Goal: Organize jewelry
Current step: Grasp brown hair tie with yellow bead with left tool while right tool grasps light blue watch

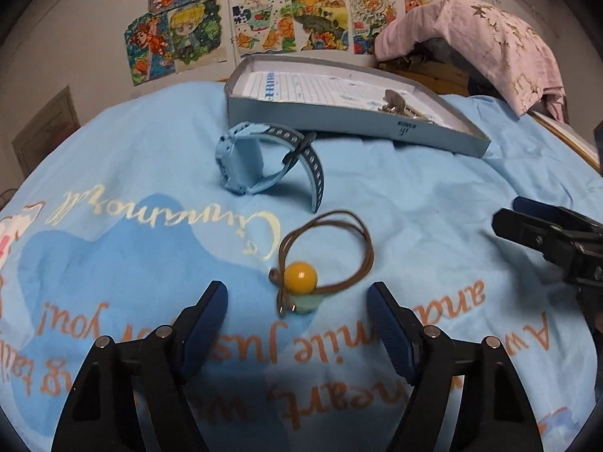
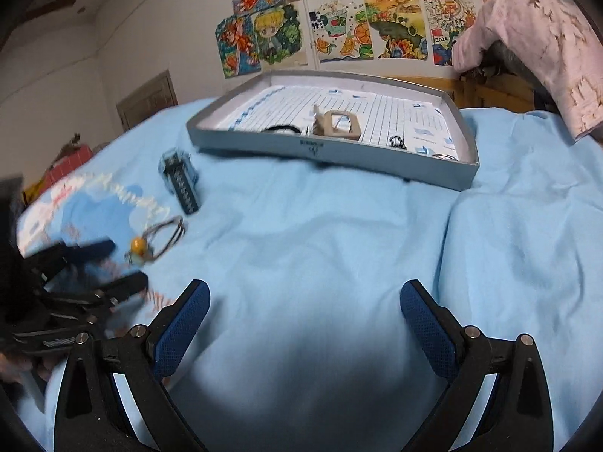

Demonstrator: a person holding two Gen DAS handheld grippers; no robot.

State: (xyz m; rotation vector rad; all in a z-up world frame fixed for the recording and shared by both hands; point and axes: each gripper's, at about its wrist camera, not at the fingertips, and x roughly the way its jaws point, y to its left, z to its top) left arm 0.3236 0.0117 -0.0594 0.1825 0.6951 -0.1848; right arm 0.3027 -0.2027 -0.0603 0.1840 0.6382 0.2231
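Hovering low over a light blue bedsheet [image 1: 414, 196], the left tongs [image 1: 297, 301] stand open with the cord necklace [image 1: 328, 252] and its yellow bead [image 1: 300, 275] lying between and just beyond the blue pads, untouched. The right tongs [image 2: 305, 301] gape wide over bare sheet, holding nothing. Printed on the sheet, upside down in the lower part of the left wrist frame, orange words read partly "you!" and "smile", with cream script above them. Past the necklace a blue watch [image 1: 260, 165] stands on its side. Farther back lies a shallow grey box [image 2: 331, 150] holding small pieces; its lining print is illegible. Drawings [image 2: 339, 26] cover the wall; one bears "2024".
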